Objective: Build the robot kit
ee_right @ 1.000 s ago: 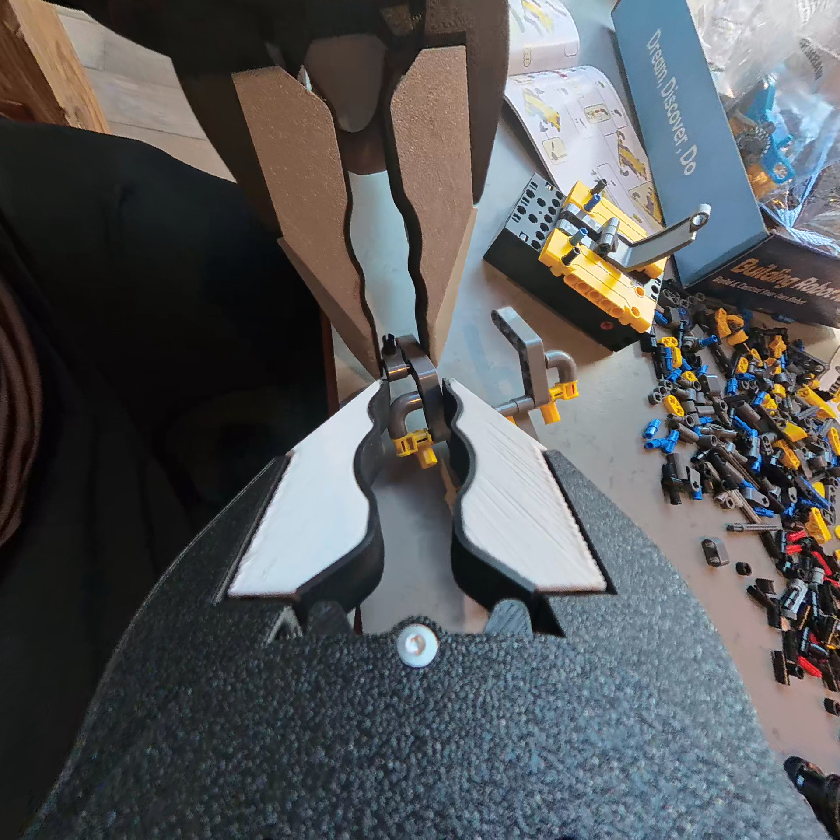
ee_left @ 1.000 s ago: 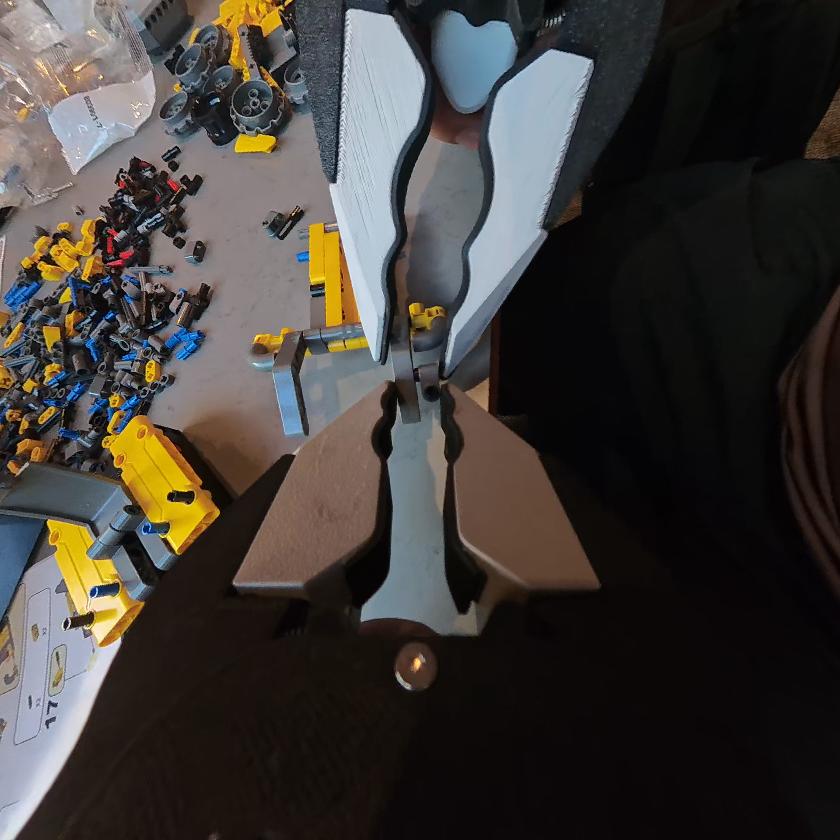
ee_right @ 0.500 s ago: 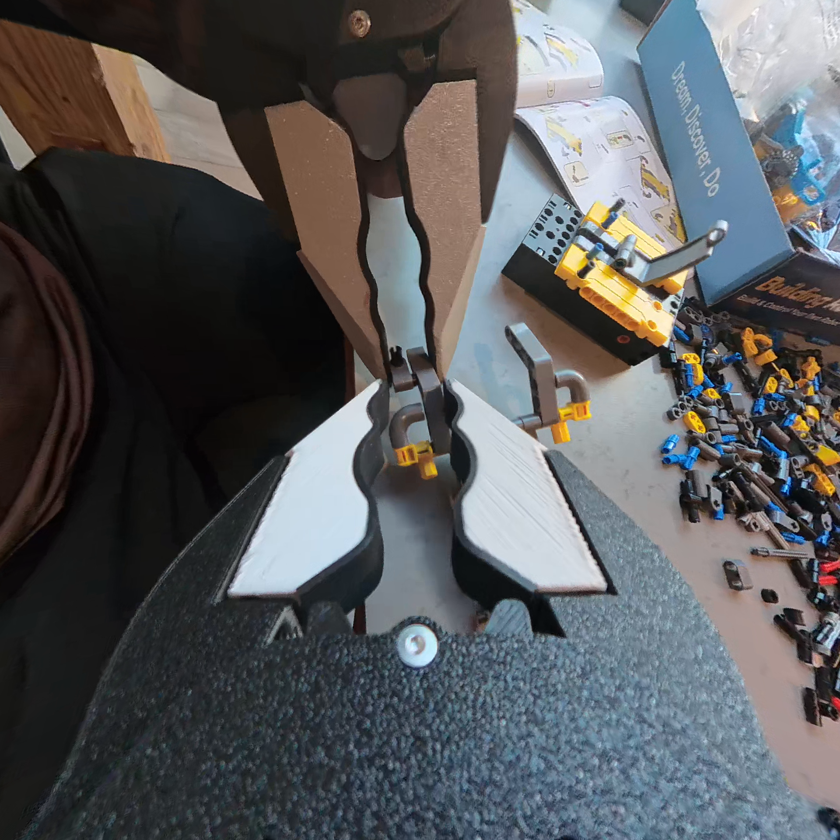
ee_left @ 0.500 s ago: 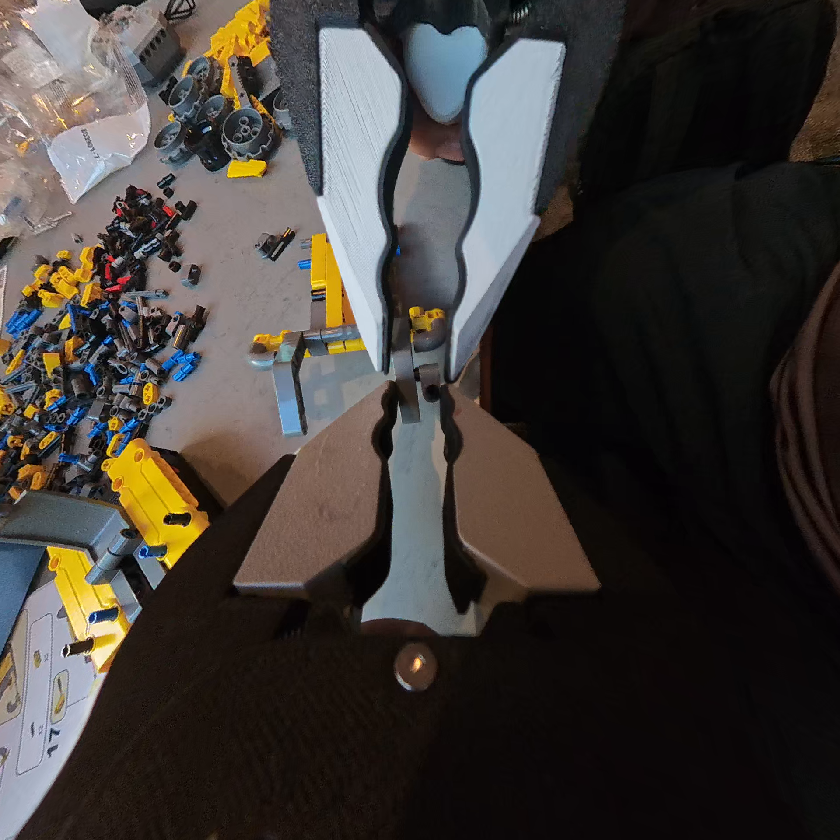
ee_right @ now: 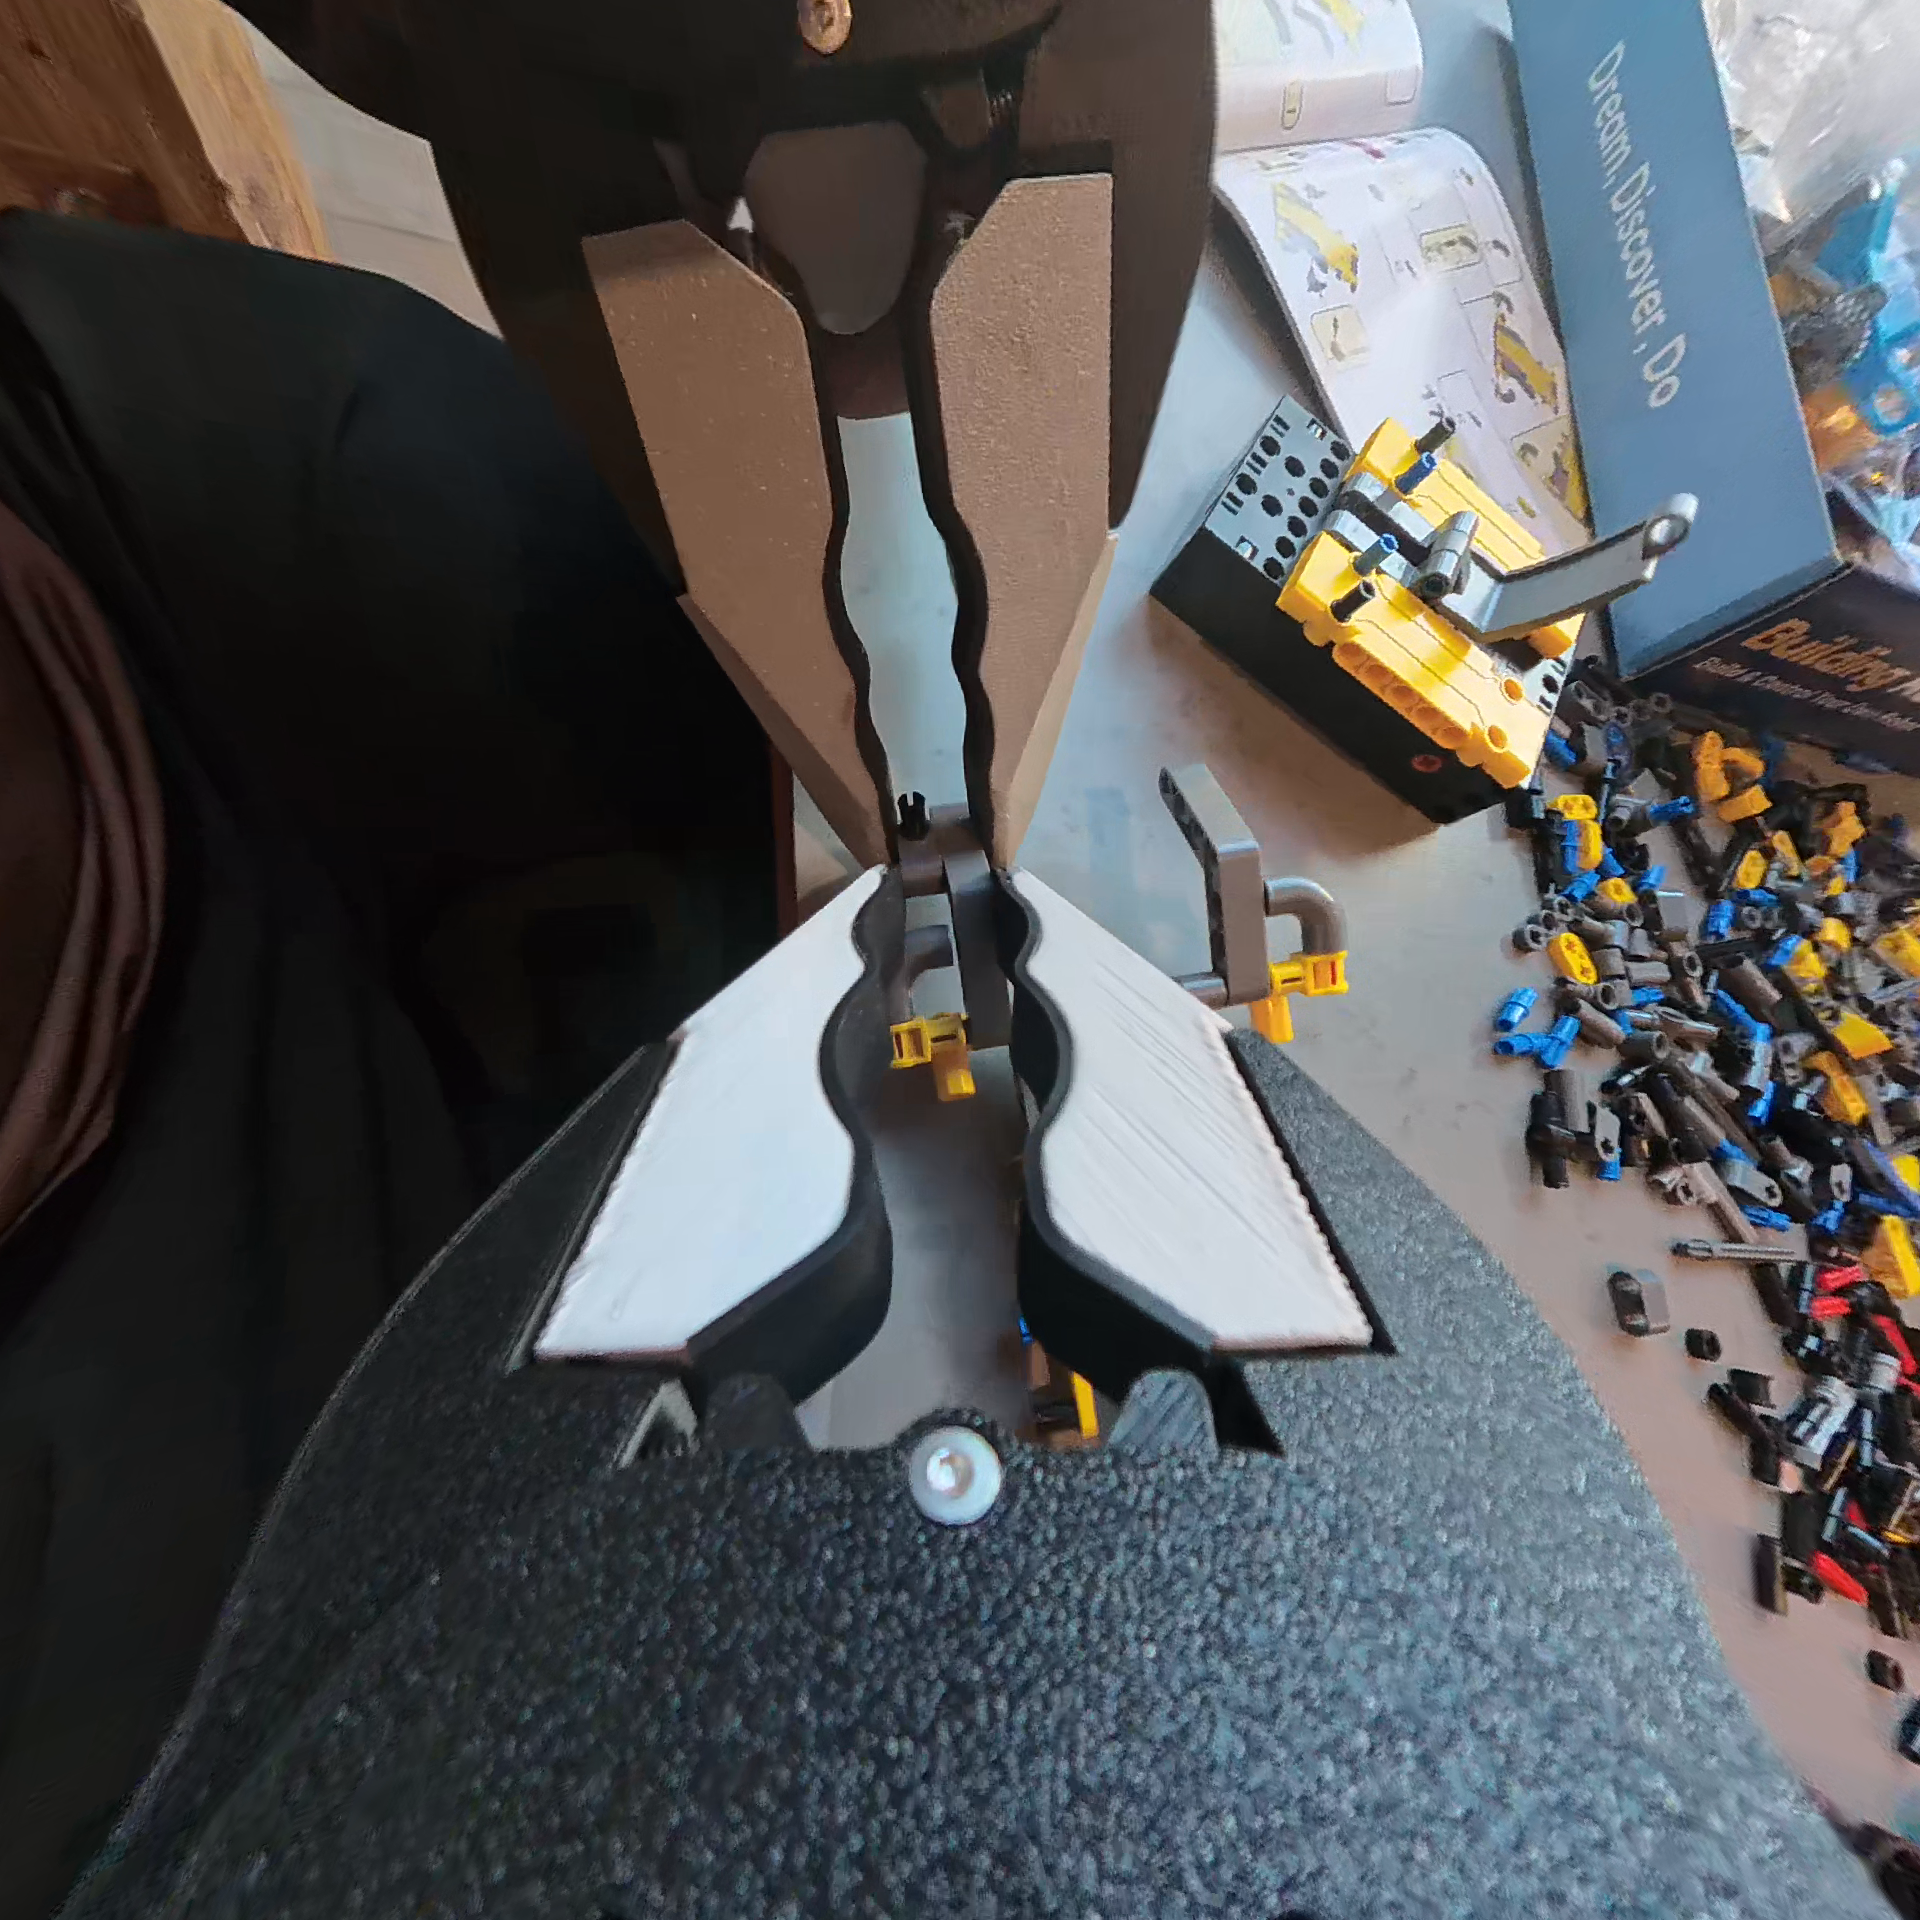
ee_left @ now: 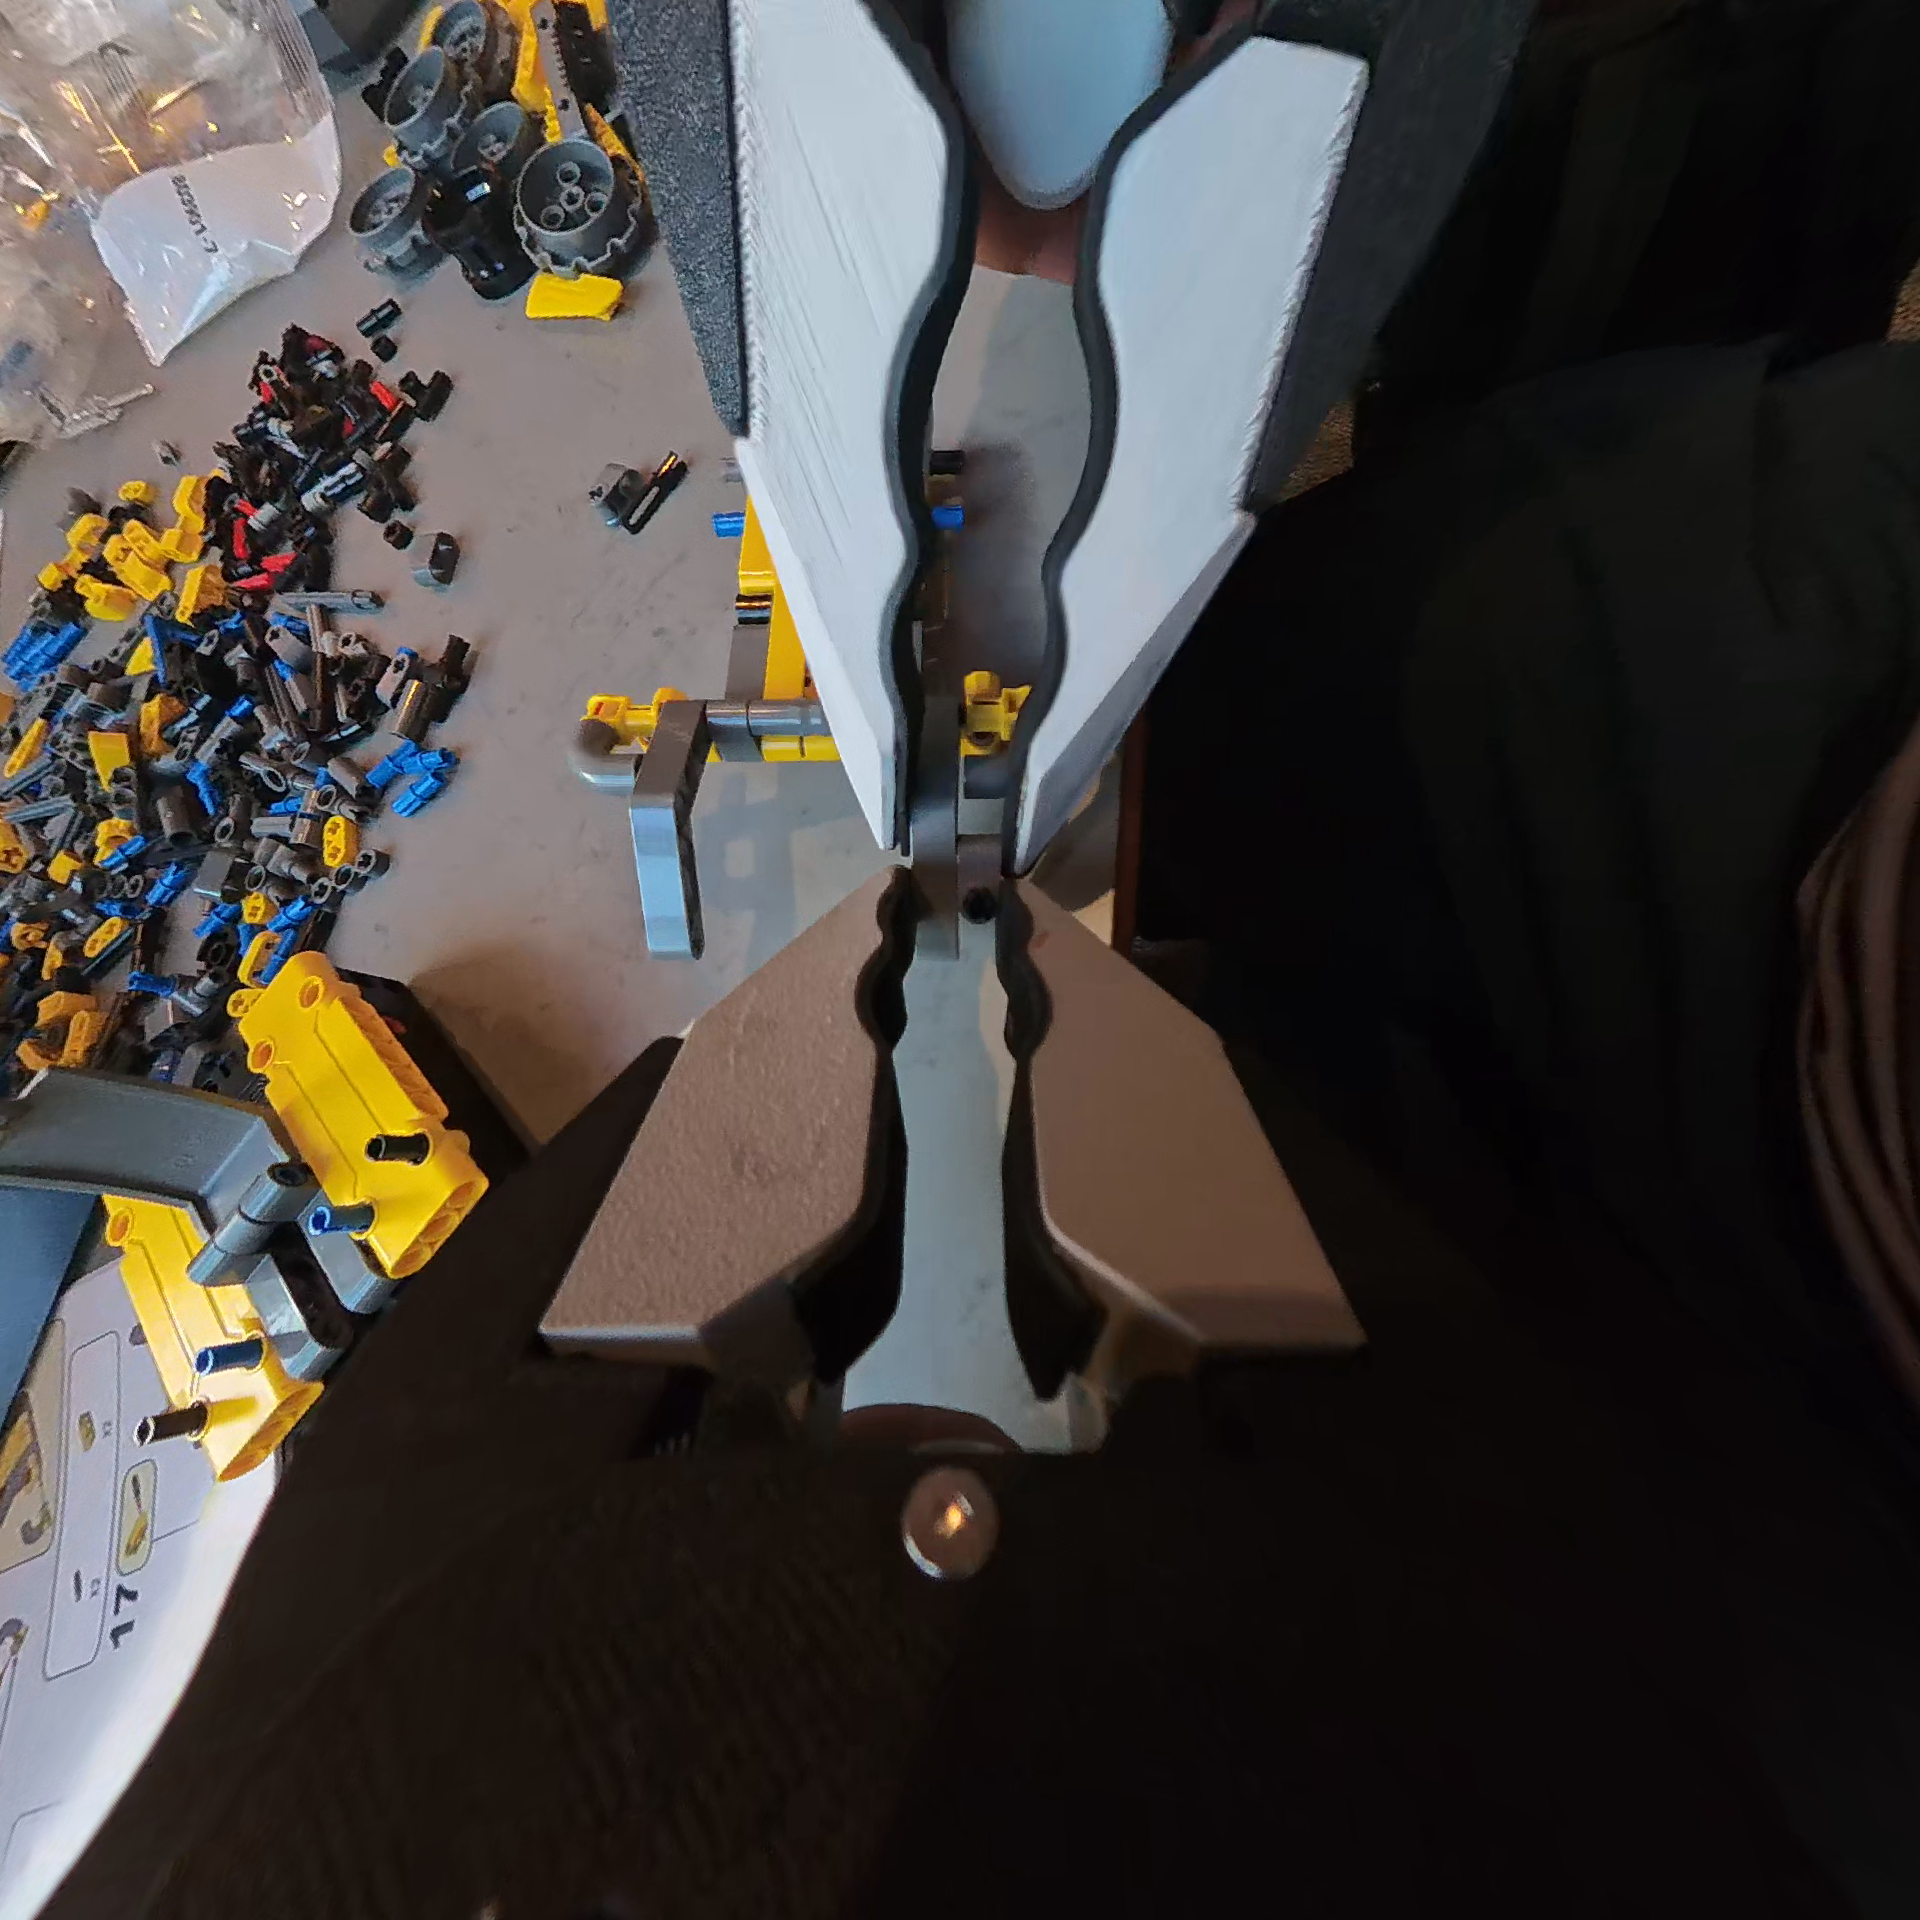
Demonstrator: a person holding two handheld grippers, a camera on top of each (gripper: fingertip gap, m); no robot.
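Note:
A small grey elbow-and-beam assembly (ee_left: 948, 862) with a yellow connector (ee_right: 928, 1043) is held in the air at the table's near edge. My left gripper (ee_left: 951, 902), with brown fingers, is shut on one end of it. My right gripper (ee_right: 943, 885), with white fingers, is shut on the other end. The two grippers meet tip to tip. The right gripper shows in the left wrist view (ee_left: 956, 831), reaching in from the top. The left gripper shows in the right wrist view (ee_right: 940, 836) the same way.
A second similar grey-and-yellow assembly (ee_left: 665, 821) lies on the grey table (ee_left: 520, 914). There is also a yellow-and-black block build (ee_right: 1382, 613), a pile of small parts (ee_right: 1766, 1039), wheels (ee_left: 540, 187), a plastic bag (ee_left: 177, 177), an open booklet (ee_right: 1392, 239) and a blue box (ee_right: 1662, 312). A person's dark clothing (ee_left: 1558, 935) is beside the table edge. Both grippers' tips are close together, under 4 cm apart.
Both grippers stay shut on the same small assembly. They have shifted and tilted slightly together. Nothing was let go or picked up.

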